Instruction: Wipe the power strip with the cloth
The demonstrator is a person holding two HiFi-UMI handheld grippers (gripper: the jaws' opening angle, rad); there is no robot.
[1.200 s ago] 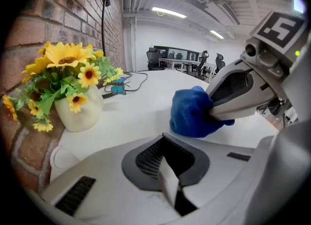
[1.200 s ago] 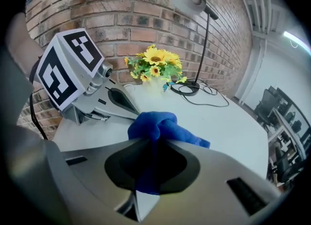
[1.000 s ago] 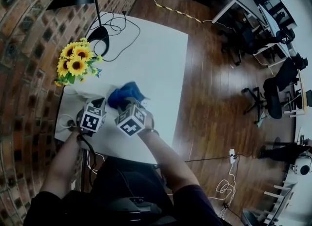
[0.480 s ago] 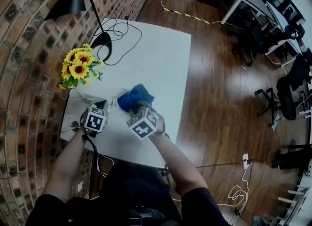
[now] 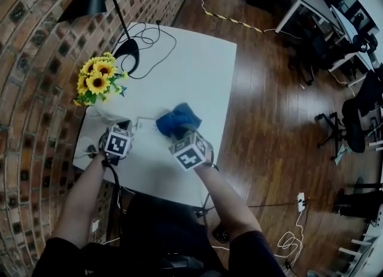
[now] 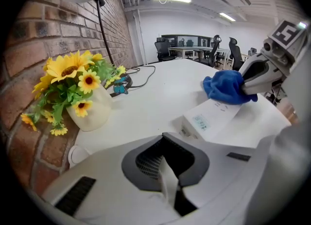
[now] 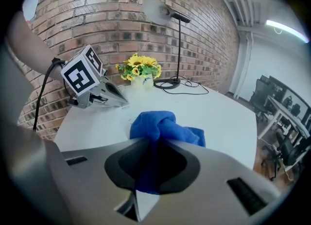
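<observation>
One white tabletop (image 5: 200,69) fills the head view, set against a brick wall (image 5: 36,66). A black lamp (image 5: 90,0) and a pot of sunflowers (image 5: 96,82) stand along the wall side.

Power strip (image 6: 209,117): white, lying flat on the tabletop near my edge, just in front of the sunflowers. It runs from the left gripper (image 5: 124,127) toward the right gripper (image 5: 179,132).

Cloth (image 6: 226,87): blue, bunched, resting on the far end of the strip.

Right fingers: clamped on the cloth, with a fold of it pinched deep between them in the right gripper view.

Left fingers: clenched together, pointing down at the near end of the strip. I can make out nothing between them. Whether they touch the strip I cannot tell.

Progress, my judgement: the wipe is under way, with the cloth on the strip at its far end. No frame shows dust or a wiped track, so how much is done I cannot say. The near half lies uncovered, and it, the sides and the socket face may need further passes.
</observation>
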